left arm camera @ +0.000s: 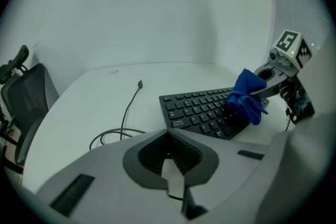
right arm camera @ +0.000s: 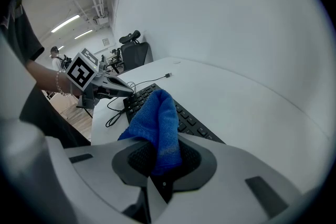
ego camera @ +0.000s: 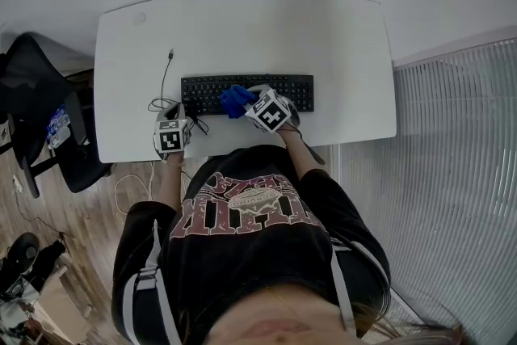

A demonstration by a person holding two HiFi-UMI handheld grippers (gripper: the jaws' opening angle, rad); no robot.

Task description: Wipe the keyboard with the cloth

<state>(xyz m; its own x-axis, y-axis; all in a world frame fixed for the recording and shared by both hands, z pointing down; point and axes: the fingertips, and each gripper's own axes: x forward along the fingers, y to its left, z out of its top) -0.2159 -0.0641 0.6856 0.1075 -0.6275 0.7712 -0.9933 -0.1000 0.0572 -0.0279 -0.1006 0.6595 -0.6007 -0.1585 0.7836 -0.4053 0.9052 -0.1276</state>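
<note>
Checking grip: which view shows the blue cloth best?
Right gripper view: the blue cloth sits clamped in the right gripper, close up. The left gripper view shows it hanging over the keyboard; the head view, a small patch.

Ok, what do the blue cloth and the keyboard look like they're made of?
Blue cloth: soft, fuzzy matte textile, probably microfibre; a fine nubby weave shows and it droops in limp folds.
Keyboard: matte black, most likely moulded plastic; rigid flat body, separate keycaps with pale legends, faint sheen.

One overhead, two low close views; common keyboard [ego camera: 203,93].
</note>
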